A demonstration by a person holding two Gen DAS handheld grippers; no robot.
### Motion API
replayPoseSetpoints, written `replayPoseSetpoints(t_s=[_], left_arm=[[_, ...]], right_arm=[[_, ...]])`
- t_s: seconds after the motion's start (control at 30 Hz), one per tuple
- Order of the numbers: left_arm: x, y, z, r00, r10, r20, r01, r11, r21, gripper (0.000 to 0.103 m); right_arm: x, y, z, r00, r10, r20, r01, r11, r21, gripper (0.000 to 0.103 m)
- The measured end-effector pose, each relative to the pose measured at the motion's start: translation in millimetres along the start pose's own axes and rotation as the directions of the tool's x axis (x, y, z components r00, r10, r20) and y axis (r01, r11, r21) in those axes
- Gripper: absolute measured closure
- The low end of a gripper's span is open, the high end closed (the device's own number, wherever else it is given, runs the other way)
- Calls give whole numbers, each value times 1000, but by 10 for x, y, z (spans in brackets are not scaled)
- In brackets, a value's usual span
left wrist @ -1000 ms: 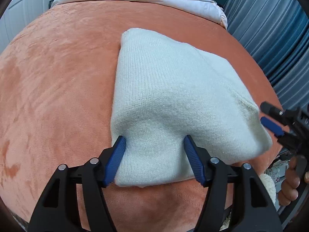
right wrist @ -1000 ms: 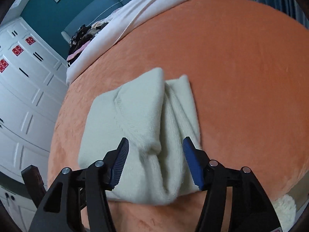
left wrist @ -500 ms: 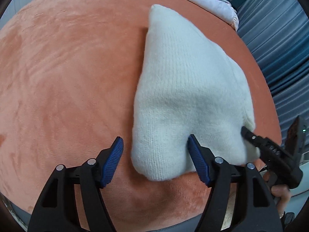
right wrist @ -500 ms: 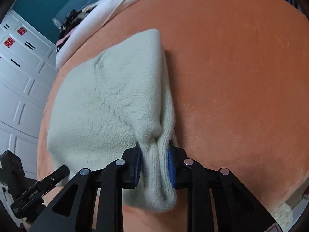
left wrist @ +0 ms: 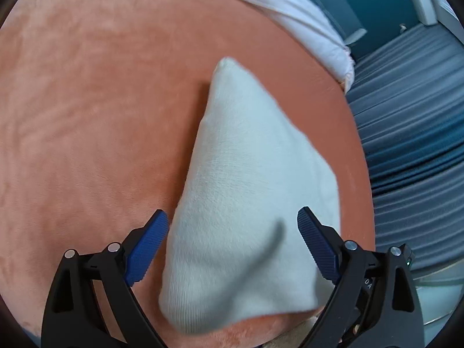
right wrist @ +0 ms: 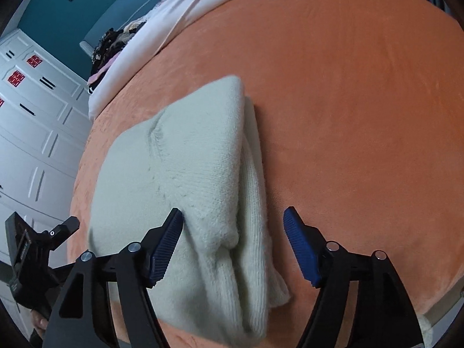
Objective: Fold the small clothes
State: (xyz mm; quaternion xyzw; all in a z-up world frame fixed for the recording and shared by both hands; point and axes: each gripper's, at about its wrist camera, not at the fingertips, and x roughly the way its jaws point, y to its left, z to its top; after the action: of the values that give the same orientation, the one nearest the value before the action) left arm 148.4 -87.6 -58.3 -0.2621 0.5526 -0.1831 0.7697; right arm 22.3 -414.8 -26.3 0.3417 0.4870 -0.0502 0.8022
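A folded cream knit garment [left wrist: 249,191] lies on the orange plush bedspread [left wrist: 87,116]. My left gripper [left wrist: 232,246] hangs over its near corner, jaws opening wide, blue pads clear of the knit on both sides. In the right wrist view the same garment [right wrist: 179,168] shows a thick folded roll along its right edge. My right gripper [right wrist: 233,243] straddles that roll at the near end with its jaws opening, and the pads do not press on it. The left gripper [right wrist: 43,240] appears at the lower left edge of that view.
A white sheet [left wrist: 290,8] bunches at the far side of the bed, with dark clothes [right wrist: 113,43] piled on it. Grey-blue curtains [left wrist: 411,133] hang past the bed's right edge. White wardrobe doors [right wrist: 32,133] stand beyond the left side.
The right gripper pinched the folded edge half a second ago and has since let go and spread. The left gripper widened and swung round, so the garment now looks narrower and more diagonal.
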Motion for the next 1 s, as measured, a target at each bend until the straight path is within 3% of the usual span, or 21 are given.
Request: replayPoseSetpoints(t_s=[0.03,0.17,0.27,0.4,0.47,0.5,0.57,0.63,0.8,0.9,1.0], left_arm=[[95,27,-9,1000,0,-24,-1,1000,-23,14],[365,192,-28,991,-113,-75,102,985,-138,5],[428,211,-39,985,-152,-82,136,975,-178,5],[482,96,9,987,-111,-115,93,984,-149,5],[444,47,26,989,-89,-114,73,988,-137,6],[414,44,35,990,-79,-113,64,989,-136,12],[315,-12,51,993,-57,-104,46,993,-106,23],[207,-78,47,994,-52,-93,46,997,-66,31],[-227,-231,-29,993,-88,-84,86,996,-33,37],[-437,-137,-237,989,-106,-104,105,994,-13,35],[-277,83,-510,981,-64,-184,61,998,-25,31]], right_arm=[[76,-28,0,999,30,-21,-29,999,22,30],[291,-98,5,992,121,-45,-115,986,117,21],[363,0,9,993,112,-46,-107,989,102,13],[444,169,83,997,62,-50,-58,996,69,8],[434,184,100,997,61,-36,-58,995,84,16],[400,187,103,998,61,-27,-58,994,88,21],[279,192,107,997,77,-2,-76,994,77,56],[106,245,115,993,115,29,-117,991,64,66],[-382,500,-11,985,152,86,-150,988,-29,68],[-458,376,-279,982,181,49,-182,983,3,67],[-266,160,-615,991,133,-33,-130,989,72,66]])
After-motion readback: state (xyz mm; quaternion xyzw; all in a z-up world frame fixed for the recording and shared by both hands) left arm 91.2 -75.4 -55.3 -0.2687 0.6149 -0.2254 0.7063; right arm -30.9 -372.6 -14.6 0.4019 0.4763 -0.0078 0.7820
